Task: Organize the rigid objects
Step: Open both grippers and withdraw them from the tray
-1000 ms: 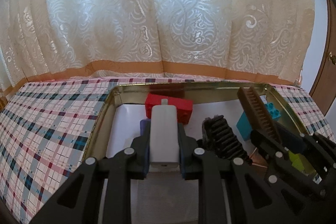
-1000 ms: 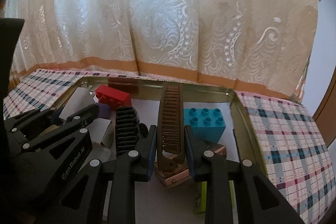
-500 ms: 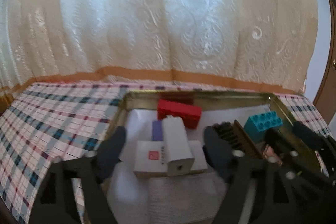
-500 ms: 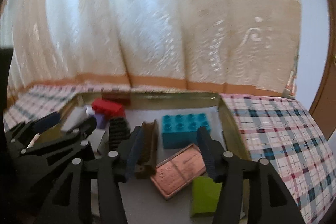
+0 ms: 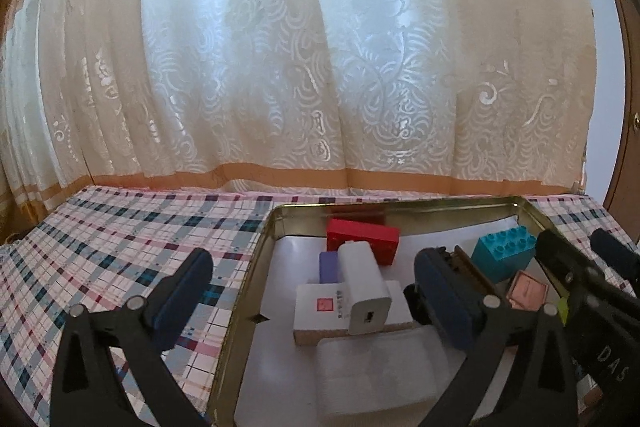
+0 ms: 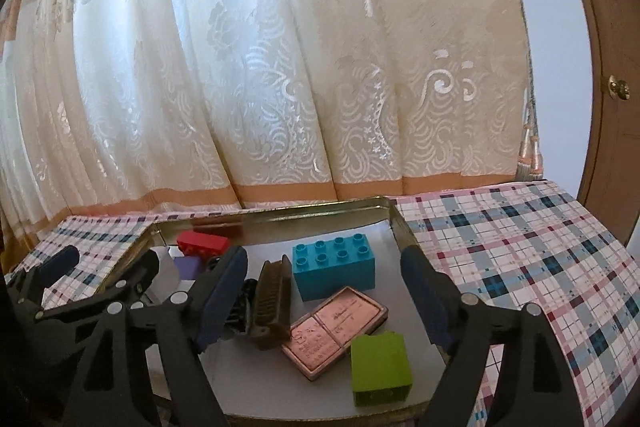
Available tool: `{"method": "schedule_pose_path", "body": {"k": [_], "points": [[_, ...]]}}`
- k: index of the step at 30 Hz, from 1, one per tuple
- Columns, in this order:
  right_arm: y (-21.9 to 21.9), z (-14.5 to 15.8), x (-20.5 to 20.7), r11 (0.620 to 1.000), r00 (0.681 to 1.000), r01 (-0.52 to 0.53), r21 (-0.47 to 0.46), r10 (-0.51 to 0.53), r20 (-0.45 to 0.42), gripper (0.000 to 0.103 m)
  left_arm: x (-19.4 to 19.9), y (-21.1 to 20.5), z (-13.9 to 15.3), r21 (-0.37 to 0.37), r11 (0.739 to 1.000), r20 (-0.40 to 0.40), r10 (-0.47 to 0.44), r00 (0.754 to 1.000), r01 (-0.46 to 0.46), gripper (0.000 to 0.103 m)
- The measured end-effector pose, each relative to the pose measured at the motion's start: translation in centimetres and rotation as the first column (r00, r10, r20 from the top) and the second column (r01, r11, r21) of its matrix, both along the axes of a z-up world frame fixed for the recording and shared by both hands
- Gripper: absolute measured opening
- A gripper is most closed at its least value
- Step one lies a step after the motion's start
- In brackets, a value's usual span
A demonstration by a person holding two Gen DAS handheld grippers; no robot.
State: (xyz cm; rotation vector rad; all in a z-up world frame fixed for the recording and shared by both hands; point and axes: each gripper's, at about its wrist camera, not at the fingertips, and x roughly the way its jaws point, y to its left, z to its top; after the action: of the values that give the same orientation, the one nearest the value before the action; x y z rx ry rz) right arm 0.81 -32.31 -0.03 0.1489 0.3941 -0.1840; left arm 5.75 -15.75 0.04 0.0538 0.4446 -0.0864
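Left wrist view. The checked tablecloth (image 5: 120, 239) fills the lower left, bare from the curtain (image 5: 320, 67) hem to the tin's left wall. Left gripper (image 5: 316, 287): jaws have just been opening and stand wide, nothing clamped. Its left finger (image 5: 180, 287) hangs over bare cloth outside the tin; its right finger sits at centre right over the tin's floor.

The gold tin tray (image 5: 256, 267) takes the lower centre and right. Its left rim runs down toward the bottom edge; its far rim lies just under the curtain hem.

Inside it, the white charger (image 5: 364, 287) lies loose between the fingers, tilted on a flat white box (image 5: 320, 307). A purple block (image 5: 329, 267) touches its far left side; the red brick (image 5: 362, 241) sits behind, near the far wall. A clear plastic case (image 5: 376, 375) fills the near floor.

Right wrist view. Right gripper (image 6: 324, 295): jaws have just been opening, now clearly apart and gripping nothing. The brown comb (image 6: 272, 299) lies free on the tin's white floor just right of the left finger, touching a copper-coloured flat case (image 6: 334, 331). The teal brick (image 6: 334, 267) stands behind, near the far wall. A green block (image 6: 380, 367) sits at the near edge, lower centre. White floor stays clear between the teal brick and the right rim (image 6: 400, 227). Beyond that rim, at the right of the frame, lies bare checked cloth.
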Motion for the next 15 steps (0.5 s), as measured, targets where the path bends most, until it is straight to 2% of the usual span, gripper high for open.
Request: {"method": "schedule_pose_path", "body": {"k": [5,10,15], "points": [[0.9,0.6,-1.5,0.999,0.997,0.032,-0.033,-0.03,0.068,0.081,-1.1,0.3,0.3,0.006,1.0,0.048,0.011,0.999,-0.012,0.103],[2.5,1.1,-2.7,0.992,0.989,0.061,-0.114,-0.045,0.138,0.081,-2.3,0.3,0.6,0.051,0.999,0.107,0.007,0.994,-0.013,0.103],[3.0,1.2,-3.1,0.99,0.988,0.062,-0.128,-0.043,0.148,0.081,-3.1,0.4,0.7,0.062,0.998,0.113,-0.027,0.993,0.02,0.103]]}}
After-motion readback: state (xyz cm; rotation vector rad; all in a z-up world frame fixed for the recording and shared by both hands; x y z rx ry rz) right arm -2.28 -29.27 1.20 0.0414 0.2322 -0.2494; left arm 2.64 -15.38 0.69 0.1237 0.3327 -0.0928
